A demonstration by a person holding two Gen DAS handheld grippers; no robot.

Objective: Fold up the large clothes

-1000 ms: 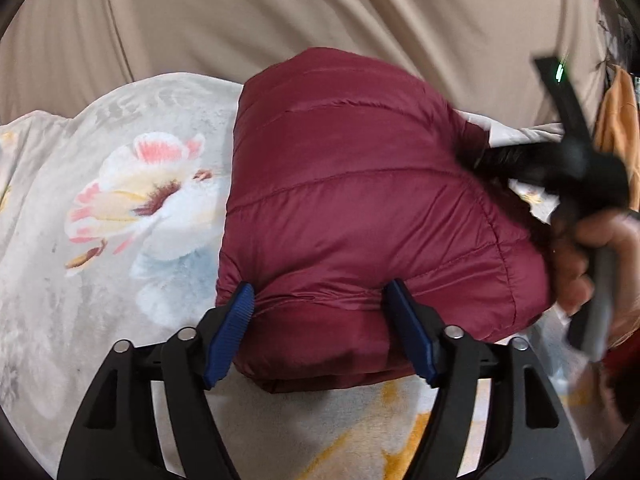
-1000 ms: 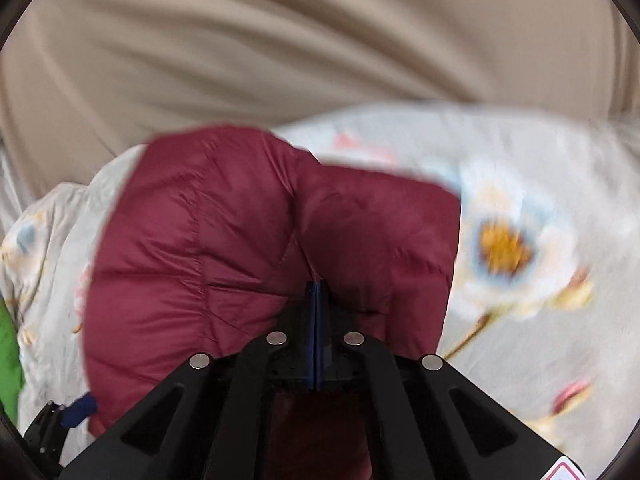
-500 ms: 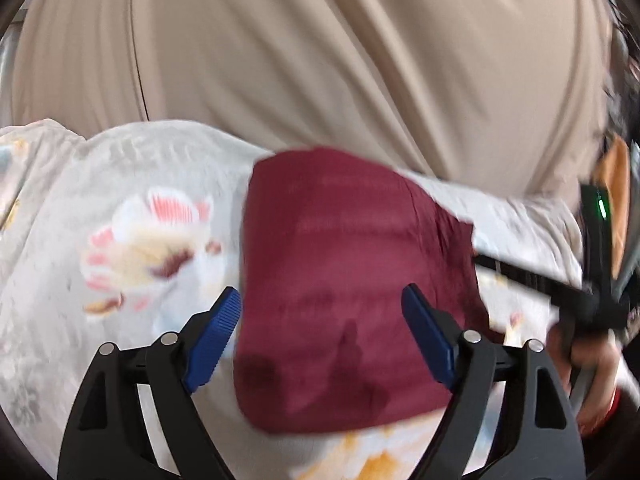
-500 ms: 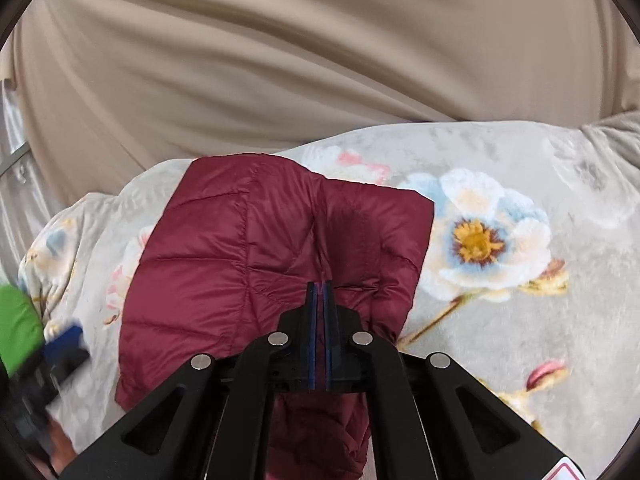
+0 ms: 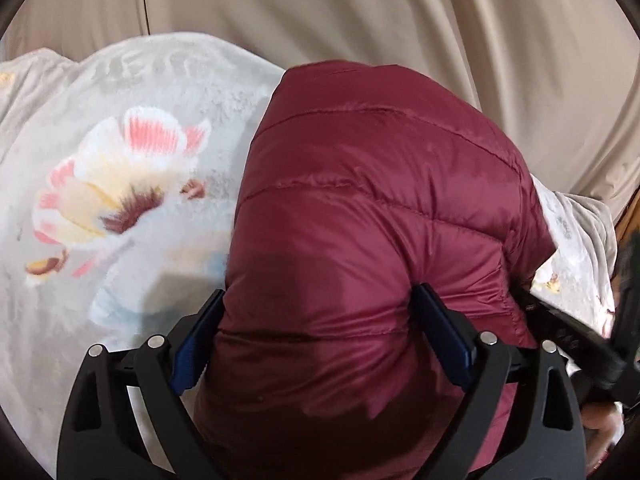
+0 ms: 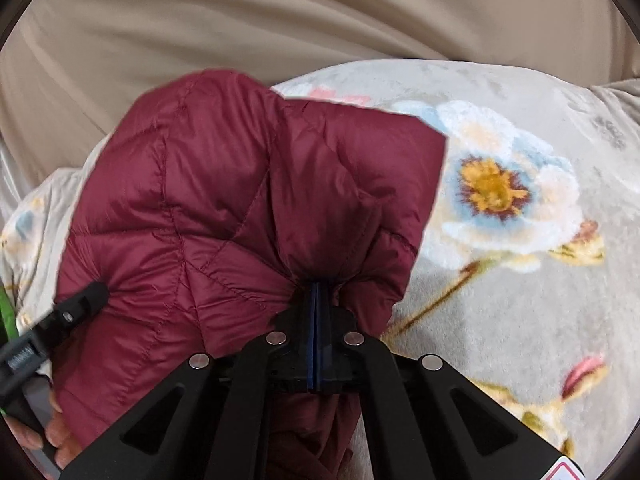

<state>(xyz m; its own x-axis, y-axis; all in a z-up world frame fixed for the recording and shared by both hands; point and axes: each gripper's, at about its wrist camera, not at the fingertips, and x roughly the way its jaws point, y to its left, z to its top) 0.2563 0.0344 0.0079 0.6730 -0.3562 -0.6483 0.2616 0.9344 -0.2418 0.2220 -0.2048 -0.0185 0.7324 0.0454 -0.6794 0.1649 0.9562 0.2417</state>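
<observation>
A folded maroon puffer jacket (image 5: pixel 380 220) lies in a bundle on a floral blanket (image 5: pixel 100 160). My left gripper (image 5: pixel 320 334) straddles its near end. The jaws are opening wide, with the jacket's bulk bulging between the blue pads (image 5: pixel 440 336). From the right wrist view, the jacket (image 6: pixel 224 208) fills the left half. My right gripper (image 6: pixel 318 292) is shut, its tip dug into the near edge, where the fabric puckers around it. The right gripper (image 5: pixel 560 328) also shows at the jacket's right edge, and a left finger (image 6: pixel 80 304) shows at its left edge.
Beige draped cloth (image 5: pixel 360 12) rises behind the blanket. The blanket (image 6: pixel 520 300) spreads to the right of the jacket. A person's hand (image 6: pixel 56 436) grips the left tool's handle. A green strip (image 6: pixel 6 308) shows at the far left edge.
Half a second ago both grippers had drawn back from the jacket; now both are close against it again. The left jaws stand wider than a second ago. The right jaws stayed shut.
</observation>
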